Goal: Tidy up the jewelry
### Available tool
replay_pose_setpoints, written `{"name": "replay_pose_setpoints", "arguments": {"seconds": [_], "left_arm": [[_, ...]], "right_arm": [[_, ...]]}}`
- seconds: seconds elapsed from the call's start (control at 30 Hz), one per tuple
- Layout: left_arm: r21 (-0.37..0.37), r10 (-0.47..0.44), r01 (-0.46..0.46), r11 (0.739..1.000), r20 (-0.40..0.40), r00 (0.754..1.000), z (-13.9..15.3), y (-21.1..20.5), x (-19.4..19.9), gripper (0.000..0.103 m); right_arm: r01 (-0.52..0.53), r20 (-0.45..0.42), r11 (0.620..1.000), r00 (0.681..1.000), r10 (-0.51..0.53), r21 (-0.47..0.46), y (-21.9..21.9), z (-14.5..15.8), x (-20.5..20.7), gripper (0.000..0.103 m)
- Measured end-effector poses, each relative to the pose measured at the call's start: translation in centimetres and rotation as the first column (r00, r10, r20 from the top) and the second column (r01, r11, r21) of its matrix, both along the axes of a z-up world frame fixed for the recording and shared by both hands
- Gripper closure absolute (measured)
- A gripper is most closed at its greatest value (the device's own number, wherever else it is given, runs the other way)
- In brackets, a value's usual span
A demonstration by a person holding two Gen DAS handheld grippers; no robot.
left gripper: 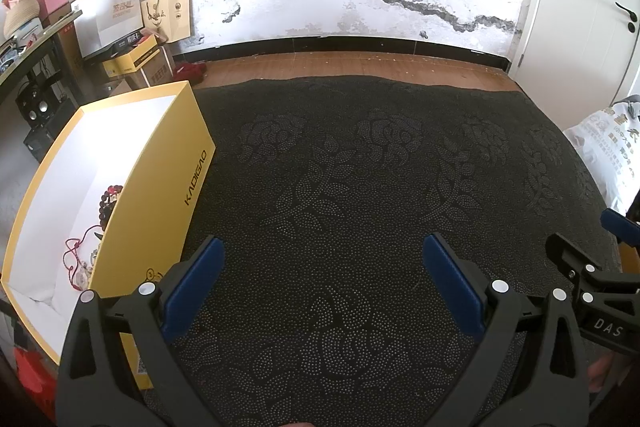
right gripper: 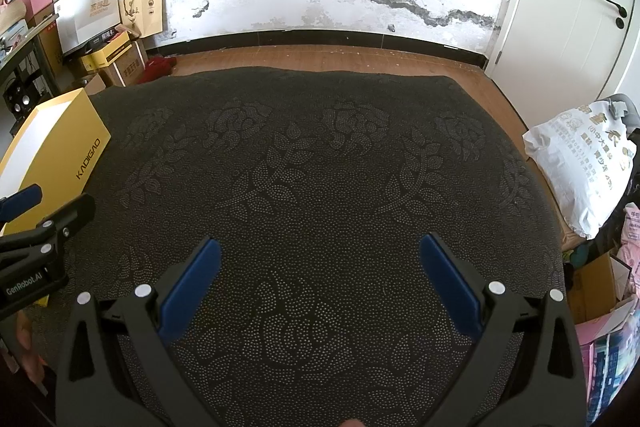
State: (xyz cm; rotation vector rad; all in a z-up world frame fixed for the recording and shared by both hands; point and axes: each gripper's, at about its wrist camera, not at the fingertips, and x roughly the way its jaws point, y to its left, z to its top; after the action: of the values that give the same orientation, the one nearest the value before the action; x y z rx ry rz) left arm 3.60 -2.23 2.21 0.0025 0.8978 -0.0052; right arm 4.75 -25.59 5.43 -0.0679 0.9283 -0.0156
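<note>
At far left the yellow box (left gripper: 152,163) stands open on the dark patterned tabletop (left gripper: 360,187), with a bead bracelet (left gripper: 107,201) and red cord (left gripper: 74,255) inside. The left claw (left gripper: 324,283) hovers level beside it, fingers spread wide, holding nothing. The right claw (right gripper: 320,283) hovers alongside, likewise spread and unloaded.

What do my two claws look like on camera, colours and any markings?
Both match: black plastic frames with blue finger pads and round silver fasteners. The left claw reads "GenRobot.AI" on its side in the right wrist view; the right claw shows "DAS" in the left wrist view. No cables or sleeves visible.
</note>
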Motion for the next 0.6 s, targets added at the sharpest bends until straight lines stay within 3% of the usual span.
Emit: {"name": "replay_pose_setpoints", "arguments": {"seconds": [0.6], "left_arm": [[0.000,0.002,-0.002,1.000,0.002,1.000,0.03,0.25,-0.20,0.006]], "right_arm": [[-0.002,0.000,1.000,1.000,0.002,-0.001,0.07,-0.03,-0.02,0.007]]}}
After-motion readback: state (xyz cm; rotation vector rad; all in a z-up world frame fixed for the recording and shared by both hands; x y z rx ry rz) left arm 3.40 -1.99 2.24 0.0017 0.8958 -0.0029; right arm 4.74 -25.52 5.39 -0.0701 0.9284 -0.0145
